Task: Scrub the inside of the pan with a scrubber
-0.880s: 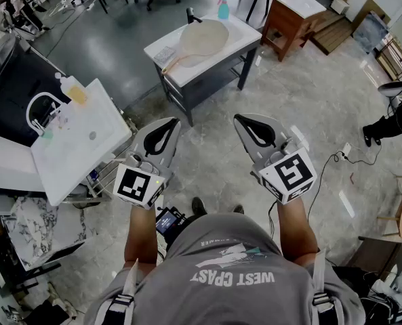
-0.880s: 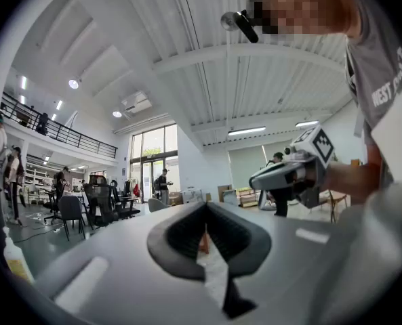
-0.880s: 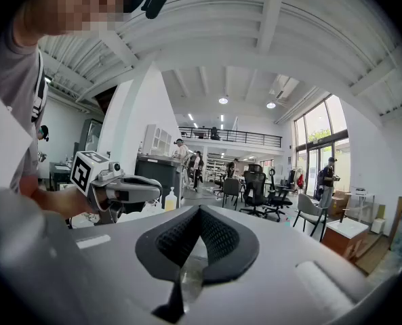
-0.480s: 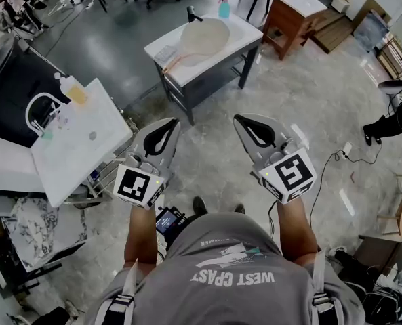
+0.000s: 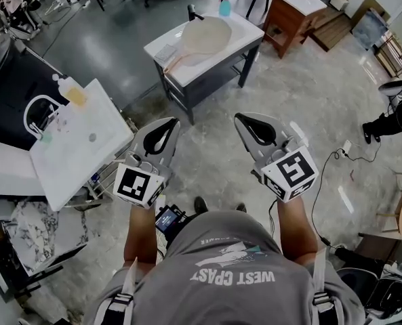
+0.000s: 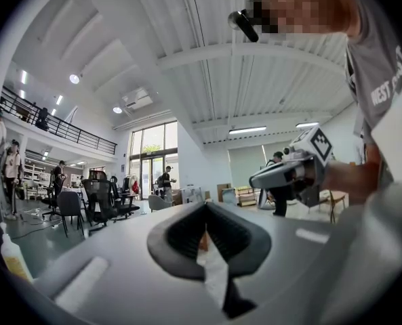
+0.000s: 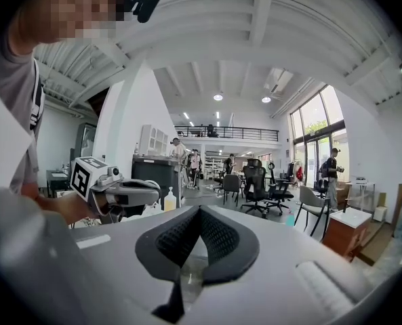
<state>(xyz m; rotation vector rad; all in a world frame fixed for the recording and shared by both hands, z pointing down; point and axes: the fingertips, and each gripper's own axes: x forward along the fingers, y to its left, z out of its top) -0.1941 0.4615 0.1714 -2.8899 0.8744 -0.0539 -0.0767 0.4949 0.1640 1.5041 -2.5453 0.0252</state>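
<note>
Only your head view shows the work surfaces. At the left stands a white sink counter (image 5: 92,147) with one arched white tap (image 5: 34,108) and one clear bottle of yellow liquid (image 5: 70,88).

Your left gripper (image 5: 165,131) hangs over the bare stone floor, well apart from everything, its marker cube (image 5: 137,185) toward you. Its own view shows the ribbed black pads (image 6: 180,239) pressed together at the tips with nothing between them. That view also shows a white beamed ceiling and black office chairs (image 6: 99,202).

The pan (image 5: 204,35) lies far ahead in the middle, on a white-topped table (image 5: 245,36) with a dark frame. It is one round, shallow, cream-coloured pan, and its long handle runs toward the near left. A small grey pad (image 5: 165,55) lies just beside the handle's end. It is too small to tell whether it is the scrubber. One blue spray bottle (image 5: 224,7) stands at the table's far edge. Neither gripper view shows the pan.

Your right gripper (image 5: 248,124) is level with the left one, and its jaws are likewise closed tip to tip on nothing. Its view catches the other gripper at the left, and at the right a wooden cabinet (image 7: 346,234) that also stands far right in the head view.
</note>
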